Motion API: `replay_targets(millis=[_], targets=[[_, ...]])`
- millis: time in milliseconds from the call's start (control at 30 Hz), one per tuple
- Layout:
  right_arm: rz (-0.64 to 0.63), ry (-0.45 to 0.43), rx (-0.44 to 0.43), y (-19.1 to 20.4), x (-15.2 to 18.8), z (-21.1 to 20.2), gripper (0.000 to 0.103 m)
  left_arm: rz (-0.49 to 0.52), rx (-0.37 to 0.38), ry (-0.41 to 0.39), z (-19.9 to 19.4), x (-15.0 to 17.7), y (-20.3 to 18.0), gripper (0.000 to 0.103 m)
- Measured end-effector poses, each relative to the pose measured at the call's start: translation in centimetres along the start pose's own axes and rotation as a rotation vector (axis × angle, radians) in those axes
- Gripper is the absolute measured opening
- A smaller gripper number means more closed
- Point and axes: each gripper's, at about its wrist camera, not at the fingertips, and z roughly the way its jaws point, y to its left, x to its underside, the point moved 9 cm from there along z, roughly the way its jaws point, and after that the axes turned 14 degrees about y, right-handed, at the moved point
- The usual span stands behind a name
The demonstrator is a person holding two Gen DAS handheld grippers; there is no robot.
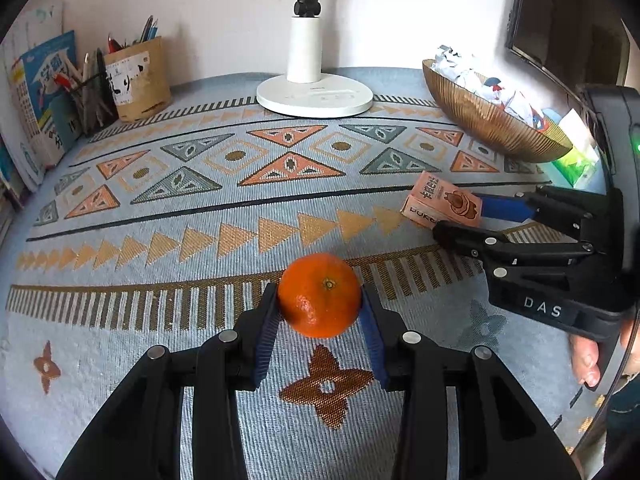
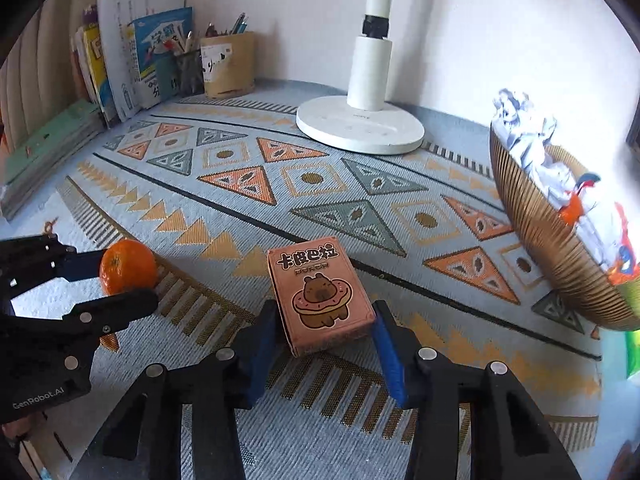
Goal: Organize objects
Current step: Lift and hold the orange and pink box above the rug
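Patterned cloth (image 1: 200, 200) covers the table. On it, the left gripper (image 1: 320, 308) is clamped on an orange (image 1: 318, 294); the right gripper (image 2: 326, 336) brackets a card box (image 2: 320, 292), its pads at the box's sides, near a bowl (image 2: 532, 220) and lamp (image 2: 360, 124).

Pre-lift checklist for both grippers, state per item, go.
1. Left gripper shut on the tangerine: ok, pads press both sides.
2. Tangerine centred between the pads: ok.
3. Right gripper gripping the poker card box: cannot tell; the jaws flank the box's near end, contact unclear.
4. Box square between the jaws: not ok, it sits slightly skewed.
5. Grippers clear of each other: ok, a gap shows between them in both views.
6. Room in the gold bowl: cannot tell; crumpled paper already fills much of it.
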Motion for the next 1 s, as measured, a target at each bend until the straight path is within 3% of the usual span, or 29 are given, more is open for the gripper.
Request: replay_targets(millis=[1000], targets=[[-0.021,0.0,-0.017,0.44,0.12,-0.08,0.045,0.02,-0.024,0.004,0.0,0.04,0.1,0.037]])
